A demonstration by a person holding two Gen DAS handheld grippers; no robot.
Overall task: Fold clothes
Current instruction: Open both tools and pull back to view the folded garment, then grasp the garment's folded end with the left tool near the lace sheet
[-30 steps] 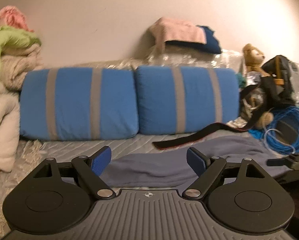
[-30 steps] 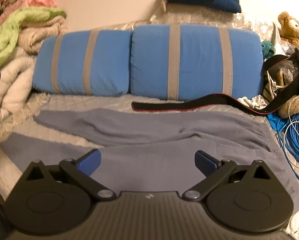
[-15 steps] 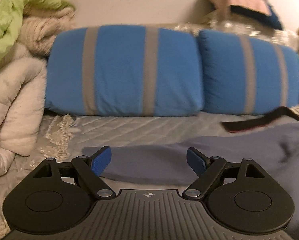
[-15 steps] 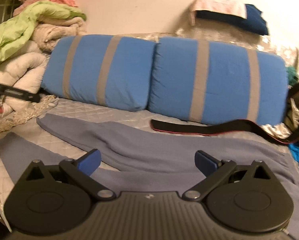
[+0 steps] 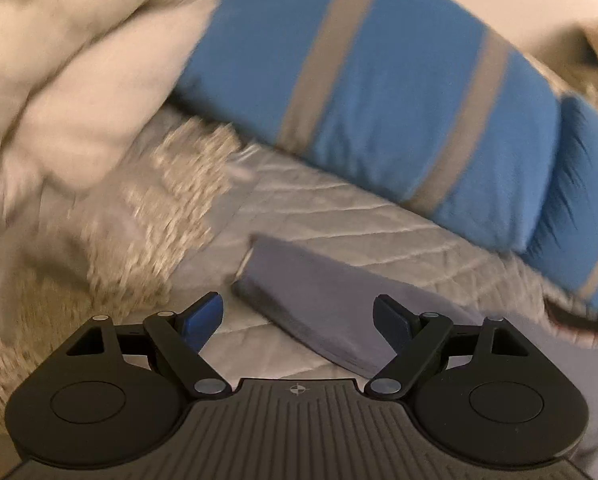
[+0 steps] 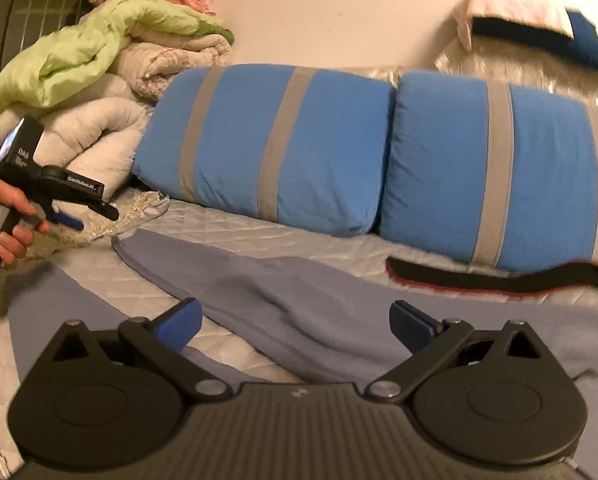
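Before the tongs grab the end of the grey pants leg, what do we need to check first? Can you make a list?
1. Left tongs open wide enough: ok, nothing between them.
2. Right tongs open and empty: ok.
3. Grey pants spread flat on the quilted bed cover: ok, both legs lie stretched out.
4. Leg end in front of the left tongs: ok, close ahead, not yet touched.
5. Black strap clear of the pants: cannot tell, it lies along their far edge.
6. Left view sharp enough to aim: not ok, it is blurred.
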